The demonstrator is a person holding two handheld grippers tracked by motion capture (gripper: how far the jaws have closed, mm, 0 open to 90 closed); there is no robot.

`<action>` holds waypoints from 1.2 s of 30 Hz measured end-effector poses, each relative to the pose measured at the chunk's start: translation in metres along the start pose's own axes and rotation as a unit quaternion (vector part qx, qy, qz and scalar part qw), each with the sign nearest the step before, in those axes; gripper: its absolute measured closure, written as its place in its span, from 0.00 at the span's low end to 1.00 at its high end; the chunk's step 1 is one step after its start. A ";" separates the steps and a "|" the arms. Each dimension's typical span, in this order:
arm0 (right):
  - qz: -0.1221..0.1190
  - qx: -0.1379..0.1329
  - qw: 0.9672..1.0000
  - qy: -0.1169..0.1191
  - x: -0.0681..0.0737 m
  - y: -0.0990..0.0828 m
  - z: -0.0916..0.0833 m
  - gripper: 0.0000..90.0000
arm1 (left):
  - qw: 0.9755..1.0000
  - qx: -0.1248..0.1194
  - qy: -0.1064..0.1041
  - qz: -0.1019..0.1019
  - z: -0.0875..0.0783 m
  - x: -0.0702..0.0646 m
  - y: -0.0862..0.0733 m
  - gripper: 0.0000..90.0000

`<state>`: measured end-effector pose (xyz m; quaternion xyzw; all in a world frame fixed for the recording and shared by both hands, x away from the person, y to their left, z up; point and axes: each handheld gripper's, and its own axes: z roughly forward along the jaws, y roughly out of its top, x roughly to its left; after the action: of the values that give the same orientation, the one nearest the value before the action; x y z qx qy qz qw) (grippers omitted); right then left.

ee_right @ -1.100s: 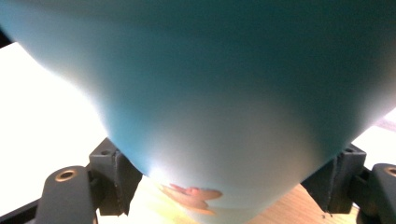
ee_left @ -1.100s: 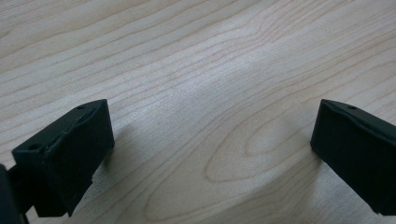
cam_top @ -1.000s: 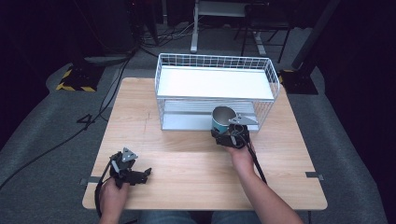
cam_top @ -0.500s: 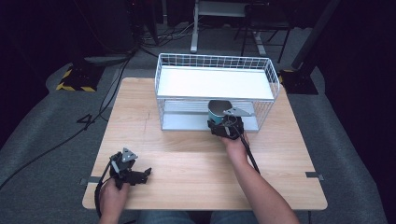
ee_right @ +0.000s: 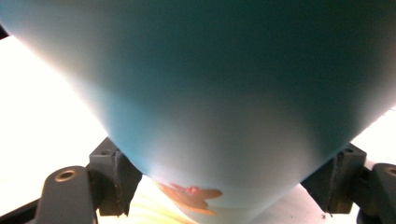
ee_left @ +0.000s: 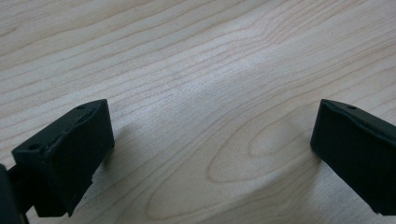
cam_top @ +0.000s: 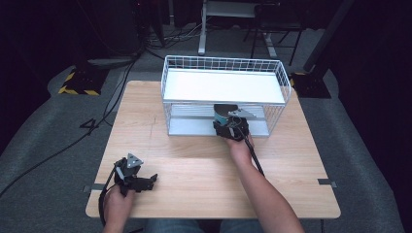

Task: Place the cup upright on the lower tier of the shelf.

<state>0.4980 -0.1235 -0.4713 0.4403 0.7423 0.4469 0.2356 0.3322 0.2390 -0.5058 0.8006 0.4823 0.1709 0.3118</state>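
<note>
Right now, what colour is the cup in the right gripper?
Teal cup with a small orange mark near its base, clearest in the right gripper view.

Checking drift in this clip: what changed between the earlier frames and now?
The right gripper, clamped on the teal cup throughout, carried it away from the person, from in front of the wire rack into its lower shelf. The left gripper stayed open, resting on the table. The rack did not move.
</note>
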 end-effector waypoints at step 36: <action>0.012 -0.006 1.000 0.001 -0.016 0.000 0.036 0.14 | 1.000 -0.002 0.001 -0.001 0.000 0.000 0.000 0.00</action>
<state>0.5323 -0.1209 -0.4896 0.4474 0.7343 0.4545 0.2323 0.3321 0.2389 -0.5061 0.7997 0.4826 0.1721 0.3129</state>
